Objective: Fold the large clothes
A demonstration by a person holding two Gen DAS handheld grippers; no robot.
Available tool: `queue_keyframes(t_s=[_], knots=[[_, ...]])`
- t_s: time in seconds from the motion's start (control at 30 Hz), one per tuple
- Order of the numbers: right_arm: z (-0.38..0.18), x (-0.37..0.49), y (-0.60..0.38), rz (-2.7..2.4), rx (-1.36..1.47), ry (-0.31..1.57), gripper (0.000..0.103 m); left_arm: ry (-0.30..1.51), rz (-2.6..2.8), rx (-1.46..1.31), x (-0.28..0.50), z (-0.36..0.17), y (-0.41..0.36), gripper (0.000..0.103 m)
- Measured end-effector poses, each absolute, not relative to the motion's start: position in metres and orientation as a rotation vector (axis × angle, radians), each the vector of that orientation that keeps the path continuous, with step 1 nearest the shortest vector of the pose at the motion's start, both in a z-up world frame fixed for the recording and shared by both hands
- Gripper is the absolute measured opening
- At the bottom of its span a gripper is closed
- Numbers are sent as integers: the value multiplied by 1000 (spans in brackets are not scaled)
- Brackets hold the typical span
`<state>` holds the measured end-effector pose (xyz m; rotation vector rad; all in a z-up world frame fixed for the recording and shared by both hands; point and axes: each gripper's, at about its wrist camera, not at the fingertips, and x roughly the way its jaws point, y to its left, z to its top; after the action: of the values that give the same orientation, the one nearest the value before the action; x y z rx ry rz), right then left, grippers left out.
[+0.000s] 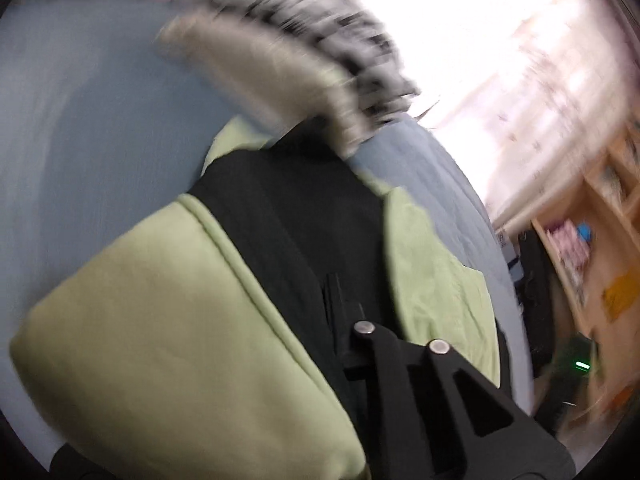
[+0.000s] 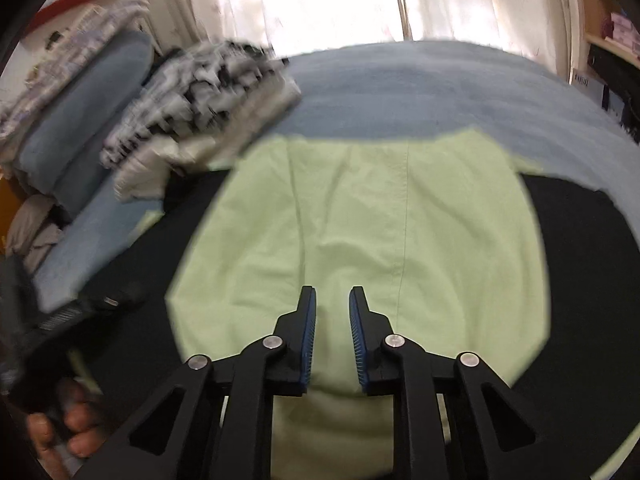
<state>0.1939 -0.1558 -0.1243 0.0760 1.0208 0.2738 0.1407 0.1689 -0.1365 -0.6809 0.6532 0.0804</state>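
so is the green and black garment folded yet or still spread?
Partly folded. The green and black garment lies flat on the blue bedspread, its green panel doubled over the black with a rounded fold edge showing in the left wrist view.

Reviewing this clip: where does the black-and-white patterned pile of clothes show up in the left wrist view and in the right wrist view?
Left wrist view: black-and-white patterned pile sits blurred at top centre, on the blue bed cover.
Right wrist view: the same pile lies upper left, beyond the green and black garment.
Shared landmark: that green and black garment fills the foreground of both views, with the bright curtained window behind the bed.
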Motion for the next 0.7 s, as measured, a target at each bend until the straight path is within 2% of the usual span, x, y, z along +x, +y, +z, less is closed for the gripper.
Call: queue_keyframes(t_s=[0.17, 0.33, 0.5, 0.7], knots=[[-136, 197, -152, 284, 51, 981, 16, 467, -12, -357, 138, -72, 108, 4], [-137, 202, -168, 339, 197, 1010, 16, 355, -156, -135, 145, -27, 35, 4], [-116, 189, -211, 451, 421, 1074, 16, 336, -299, -41, 163, -5, -36, 4], [-66, 145, -338, 142, 400, 901, 16, 409, -461, 10, 178, -18, -137, 4]])
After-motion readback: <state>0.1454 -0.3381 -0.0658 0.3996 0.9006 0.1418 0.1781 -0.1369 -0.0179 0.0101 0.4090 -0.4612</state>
